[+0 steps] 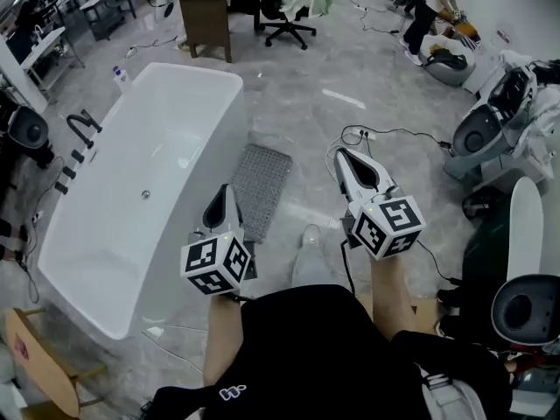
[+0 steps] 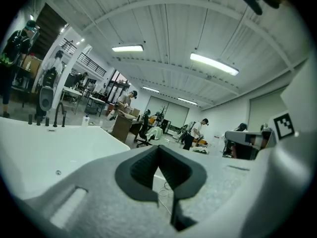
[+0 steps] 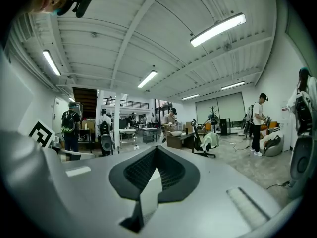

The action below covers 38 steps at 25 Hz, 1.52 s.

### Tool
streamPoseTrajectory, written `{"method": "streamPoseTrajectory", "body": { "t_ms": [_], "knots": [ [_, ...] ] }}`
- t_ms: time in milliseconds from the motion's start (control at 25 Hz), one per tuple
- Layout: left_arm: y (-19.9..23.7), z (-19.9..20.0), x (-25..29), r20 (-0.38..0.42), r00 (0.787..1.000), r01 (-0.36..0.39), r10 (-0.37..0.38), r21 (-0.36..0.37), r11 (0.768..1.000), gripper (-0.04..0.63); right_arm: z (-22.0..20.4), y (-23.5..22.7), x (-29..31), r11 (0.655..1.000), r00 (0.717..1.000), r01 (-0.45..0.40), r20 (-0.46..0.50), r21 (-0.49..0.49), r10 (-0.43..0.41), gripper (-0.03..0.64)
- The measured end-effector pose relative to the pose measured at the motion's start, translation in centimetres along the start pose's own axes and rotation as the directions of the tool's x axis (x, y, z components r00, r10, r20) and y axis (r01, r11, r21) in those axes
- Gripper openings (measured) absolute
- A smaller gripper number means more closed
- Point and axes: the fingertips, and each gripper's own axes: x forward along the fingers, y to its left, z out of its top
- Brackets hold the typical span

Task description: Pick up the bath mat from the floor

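Note:
A grey textured bath mat [image 1: 257,188] lies flat on the marble floor beside the white bathtub [image 1: 140,191]. My left gripper [image 1: 222,201] is held up in the air just left of the mat's near end, shut and empty. Over to the right of the mat my right gripper [image 1: 352,163] is also raised, shut, with nothing in it. Both gripper views look level across the room, and the mat is in neither. The left gripper [image 2: 159,150] and the right gripper [image 3: 155,150] each show their dark pads meeting at the tips.
A black cable with a power strip [image 1: 360,136] runs across the floor right of the mat. My shoe [image 1: 309,237] stands near the mat's near end. A wooden cabinet [image 1: 206,24] and office chair [image 1: 284,11] stand far back. White equipment [image 1: 490,129] crowds the right side.

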Motion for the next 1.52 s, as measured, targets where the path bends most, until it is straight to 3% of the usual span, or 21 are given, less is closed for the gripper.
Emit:
{"method": "streamPoseTrajectory", "body": {
  "t_ms": [320,640,880,1000,1200,1520],
  "knots": [
    [-3.7,-0.6,8.3,-0.082,0.995,0.06,-0.057,0.033,0.998,0.006,-1.5,-8.7,3.0,0.991,0.997,0.077,-0.018,0.109,-0.076,0.006],
    [-6.7,-0.8,18.1,-0.165,0.985,0.067,-0.052,0.087,0.994,0.006,-2.3,-17.3,8.6,0.982,0.996,0.08,-0.039,0.17,-0.075,0.006],
    [-9.6,-1.1,25.7,-0.205,0.979,0.033,-0.009,0.117,0.993,0.006,-3.7,-25.4,13.2,0.972,0.995,0.066,-0.09,0.224,-0.047,0.006],
    [-10.2,-0.1,28.5,-0.174,0.984,-0.009,0.035,0.152,0.988,0.006,-4.1,-29.0,16.0,0.965,0.994,0.059,-0.106,0.254,-0.033,0.006],
    [-9.9,1.8,30.6,-0.114,0.987,-0.095,0.117,0.182,0.979,0.005,-2.9,-29.9,19.8,0.97,0.994,-0.057,-0.074,0.238,0.076,0.006],
    [-3.6,3.0,28.6,-0.069,0.951,-0.291,0.3,0.113,0.95,0.006,-2.0,-25.8,25.3,0.951,0.967,-0.223,-0.077,0.213,0.243,0.006]
  ]
}}
